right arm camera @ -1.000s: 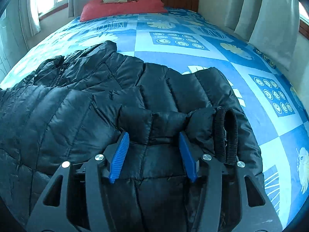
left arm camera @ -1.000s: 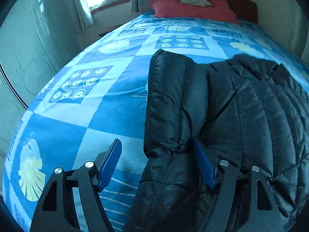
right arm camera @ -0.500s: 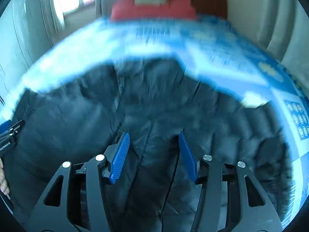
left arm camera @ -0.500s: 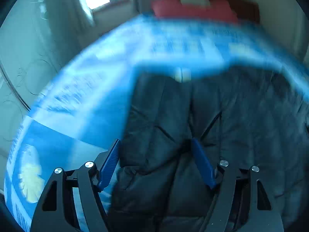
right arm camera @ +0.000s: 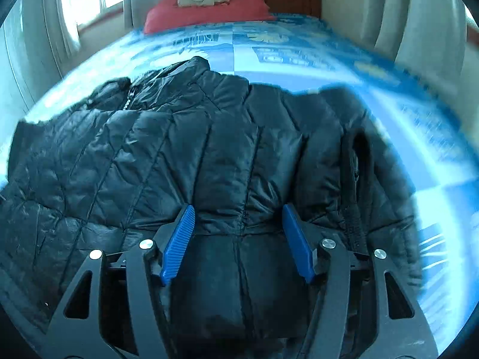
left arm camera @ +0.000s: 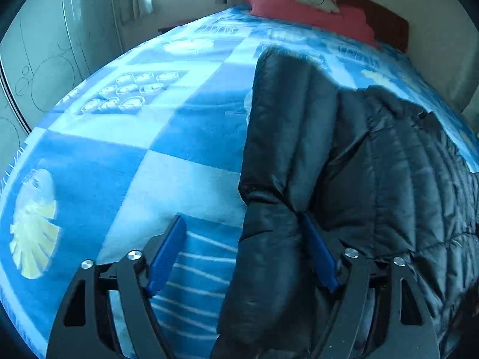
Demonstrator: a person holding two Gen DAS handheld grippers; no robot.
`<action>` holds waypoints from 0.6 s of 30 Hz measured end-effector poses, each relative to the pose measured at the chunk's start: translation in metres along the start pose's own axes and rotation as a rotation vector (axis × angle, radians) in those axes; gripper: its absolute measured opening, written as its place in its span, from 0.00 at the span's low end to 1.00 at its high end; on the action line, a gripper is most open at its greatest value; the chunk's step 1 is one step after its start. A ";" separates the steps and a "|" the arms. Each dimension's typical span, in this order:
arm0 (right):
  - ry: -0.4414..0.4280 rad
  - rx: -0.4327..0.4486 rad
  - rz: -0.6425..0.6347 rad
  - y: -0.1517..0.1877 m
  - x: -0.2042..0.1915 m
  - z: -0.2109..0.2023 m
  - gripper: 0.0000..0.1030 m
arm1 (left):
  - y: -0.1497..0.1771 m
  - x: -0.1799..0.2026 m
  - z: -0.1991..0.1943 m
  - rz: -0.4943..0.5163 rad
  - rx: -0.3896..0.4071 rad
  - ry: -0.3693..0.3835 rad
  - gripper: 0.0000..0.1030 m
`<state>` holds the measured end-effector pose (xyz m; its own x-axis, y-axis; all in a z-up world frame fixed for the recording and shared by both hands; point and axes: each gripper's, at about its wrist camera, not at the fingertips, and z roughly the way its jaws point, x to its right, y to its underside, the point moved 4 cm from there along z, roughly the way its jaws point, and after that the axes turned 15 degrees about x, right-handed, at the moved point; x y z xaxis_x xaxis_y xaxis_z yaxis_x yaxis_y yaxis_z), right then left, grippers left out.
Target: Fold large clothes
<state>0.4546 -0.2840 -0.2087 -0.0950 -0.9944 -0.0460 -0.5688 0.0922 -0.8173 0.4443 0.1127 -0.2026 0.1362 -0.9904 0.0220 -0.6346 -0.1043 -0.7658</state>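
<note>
Black jacket lies across the bed, near its foot edge. Left gripper spread, jaws just opening, one pad against a sleeve. Right gripper spread, jaws just opening, jacket hem between unpressed pads

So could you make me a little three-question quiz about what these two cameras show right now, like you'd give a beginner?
1. True or false: the black puffer jacket lies on a bed with a blue patterned blanket.
2. What colour is the pillow at the headboard?
3. The left gripper is: A) clamped shut, B) open with a sleeve between its fingers, C) out of view.

Key: 1 true; 2 red; 3 B.
</note>
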 end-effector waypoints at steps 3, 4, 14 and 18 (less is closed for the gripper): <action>0.024 -0.009 -0.025 -0.006 -0.006 0.001 0.59 | -0.003 0.009 0.004 0.057 -0.006 -0.053 0.80; 0.024 -0.017 -0.015 -0.008 -0.007 -0.005 0.59 | -0.006 0.008 -0.001 0.053 -0.003 -0.050 0.79; 0.033 0.014 0.010 0.043 0.044 -0.159 0.73 | 0.043 -0.043 -0.129 -0.002 0.037 0.077 0.79; 0.062 -0.033 0.031 0.095 0.067 -0.211 0.73 | 0.087 -0.063 -0.177 -0.023 0.002 0.130 0.79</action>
<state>0.2216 -0.3310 -0.1678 -0.1631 -0.9860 -0.0345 -0.5911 0.1257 -0.7967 0.2459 0.1500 -0.1565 0.0512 -0.9911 0.1229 -0.6310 -0.1275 -0.7652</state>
